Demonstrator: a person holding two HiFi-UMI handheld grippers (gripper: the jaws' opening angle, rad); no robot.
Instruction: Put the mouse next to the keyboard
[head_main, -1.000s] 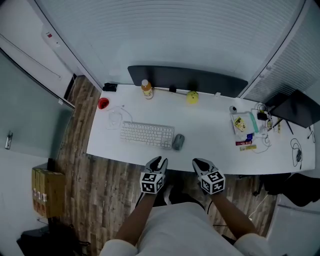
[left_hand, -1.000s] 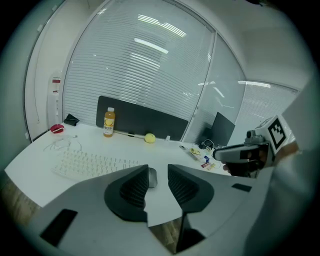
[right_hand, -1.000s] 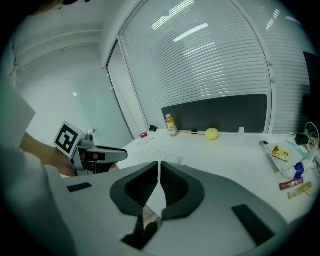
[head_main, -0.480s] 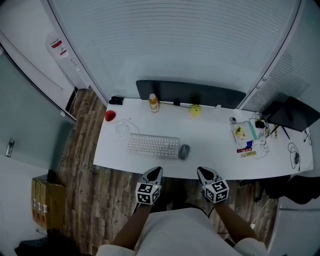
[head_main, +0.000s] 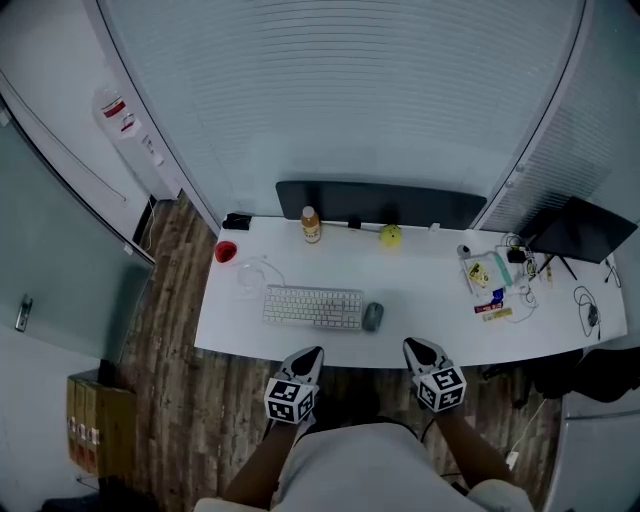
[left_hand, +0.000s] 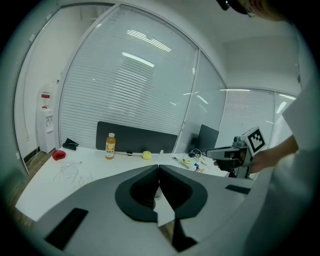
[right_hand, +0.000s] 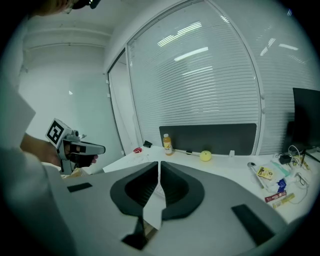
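Note:
A grey mouse (head_main: 373, 316) lies on the white desk (head_main: 430, 320), right beside the right end of the white keyboard (head_main: 313, 307). Both grippers hang in front of the desk's near edge, apart from everything on it. My left gripper (head_main: 311, 353) is shut with nothing between its jaws, and in its own view the jaws meet (left_hand: 159, 169). My right gripper (head_main: 413, 347) is also shut and empty, its jaws touching (right_hand: 159, 167). Each gripper shows in the other's view: the right gripper (left_hand: 227, 154) and the left gripper (right_hand: 80, 148).
At the back of the desk stand an orange bottle (head_main: 311, 225), a yellow ball (head_main: 390, 235) and a dark panel (head_main: 380, 204). A red object (head_main: 226, 251) and a thin cable (head_main: 255, 270) lie at the left. Small clutter (head_main: 495, 280) sits at the right. Wooden floor lies below.
The left jaws have closed from partly open to shut. Both grippers and the head view have drawn back from the desk's near edge. Mouse and keyboard have not moved.

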